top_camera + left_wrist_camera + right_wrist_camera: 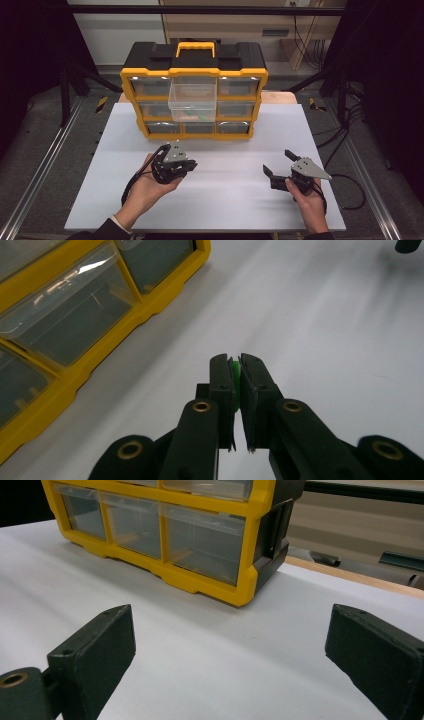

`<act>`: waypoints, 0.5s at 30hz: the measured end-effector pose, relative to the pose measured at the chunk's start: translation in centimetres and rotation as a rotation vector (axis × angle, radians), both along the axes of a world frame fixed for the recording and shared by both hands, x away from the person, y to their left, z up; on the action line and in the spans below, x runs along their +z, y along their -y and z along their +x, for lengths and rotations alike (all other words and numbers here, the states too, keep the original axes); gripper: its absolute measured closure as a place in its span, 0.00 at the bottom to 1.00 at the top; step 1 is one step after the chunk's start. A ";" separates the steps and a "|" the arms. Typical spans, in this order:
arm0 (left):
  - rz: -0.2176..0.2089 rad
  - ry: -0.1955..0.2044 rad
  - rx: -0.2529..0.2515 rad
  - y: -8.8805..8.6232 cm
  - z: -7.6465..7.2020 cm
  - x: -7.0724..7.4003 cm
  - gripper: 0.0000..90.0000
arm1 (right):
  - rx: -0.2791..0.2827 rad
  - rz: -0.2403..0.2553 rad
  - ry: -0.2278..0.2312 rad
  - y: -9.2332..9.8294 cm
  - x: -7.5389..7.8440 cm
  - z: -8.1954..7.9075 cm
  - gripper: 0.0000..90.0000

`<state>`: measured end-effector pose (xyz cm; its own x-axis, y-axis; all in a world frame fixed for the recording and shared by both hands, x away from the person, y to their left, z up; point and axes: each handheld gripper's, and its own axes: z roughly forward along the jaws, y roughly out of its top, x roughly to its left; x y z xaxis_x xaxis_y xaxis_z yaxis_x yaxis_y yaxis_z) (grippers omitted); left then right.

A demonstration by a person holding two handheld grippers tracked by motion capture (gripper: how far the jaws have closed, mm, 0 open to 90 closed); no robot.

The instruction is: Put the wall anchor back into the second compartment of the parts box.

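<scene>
A small green piece (pixel 234 371) is seen pinched between the nearly closed jaws of the left gripper (pixel 233 365) in the left gripper view; in the high view it is hidden by that gripper (pixel 172 162). It is held above the white table (pixel 225 195), near the yellow organizer (pixel 195 97), whose middle drawer (pixel 192 102) is pulled out. The right gripper (pixel 230 645) is held wide open with nothing in it, well apart at the right (pixel 280 167).

I can't read a single word, number or brand from here. The yellow organiser (pixel 194 97) beyond my left gripper (pixel 175 162) bears no legible label, and its clear drawers (pixel 202 542) ahead of my right gripper (pixel 282 167) are unmarked.
</scene>
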<state>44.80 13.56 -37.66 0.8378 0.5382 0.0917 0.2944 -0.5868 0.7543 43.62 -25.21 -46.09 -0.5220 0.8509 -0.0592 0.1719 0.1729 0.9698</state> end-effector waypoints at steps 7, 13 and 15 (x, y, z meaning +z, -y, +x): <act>-0.008 0.003 0.008 -0.2 0.0 0.0 0.94 | -0.002 -0.002 0.000 0.0 0.0 -0.1 0.07; -0.017 0.008 0.008 -0.1 0.0 0.2 0.94 | -0.002 -0.004 0.002 0.1 0.1 -0.1 0.07; -0.019 0.009 0.010 -0.1 0.0 0.3 0.94 | -0.002 -0.006 0.003 0.1 0.1 -0.1 0.07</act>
